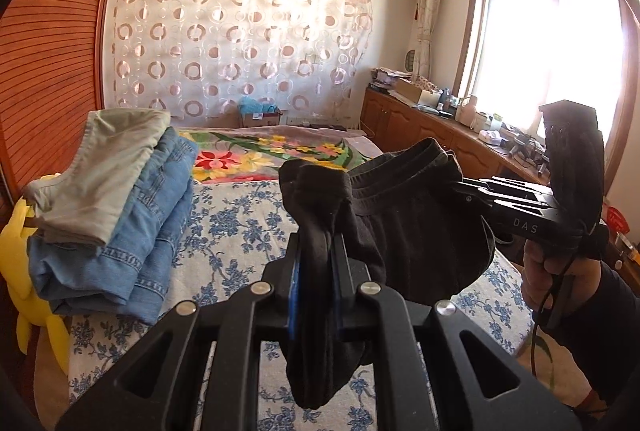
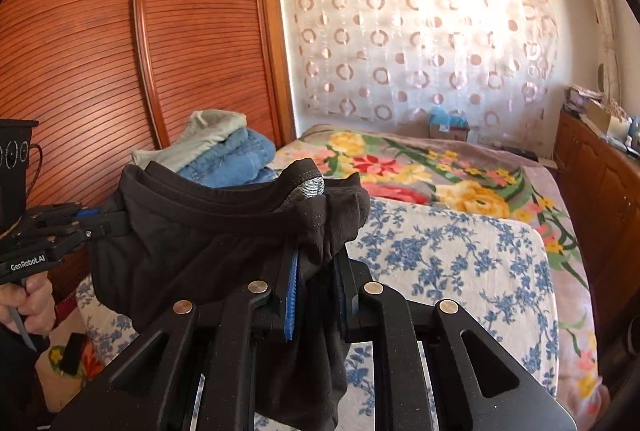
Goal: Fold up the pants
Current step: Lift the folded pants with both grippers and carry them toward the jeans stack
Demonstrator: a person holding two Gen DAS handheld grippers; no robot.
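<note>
The black pants (image 1: 404,227) hang in the air above the bed, held by the waistband between both grippers. My left gripper (image 1: 316,251) is shut on one bunched end of the waistband. My right gripper (image 2: 316,271) is shut on the other end of the pants (image 2: 208,243). In the left wrist view the right gripper (image 1: 468,191) reaches in from the right, its fingertips hidden in the cloth. In the right wrist view the left gripper (image 2: 108,221) comes in from the left edge. The rest of the pants hang below, out of view.
A stack of folded jeans (image 1: 132,231) with a grey-green garment (image 1: 100,167) on top lies on the bed's left side, by the wooden wardrobe (image 2: 120,51). The bed has a blue-flowered cover (image 2: 452,263) and a bright floral blanket (image 2: 440,171). A cluttered wooden cabinet (image 1: 448,135) stands at the right.
</note>
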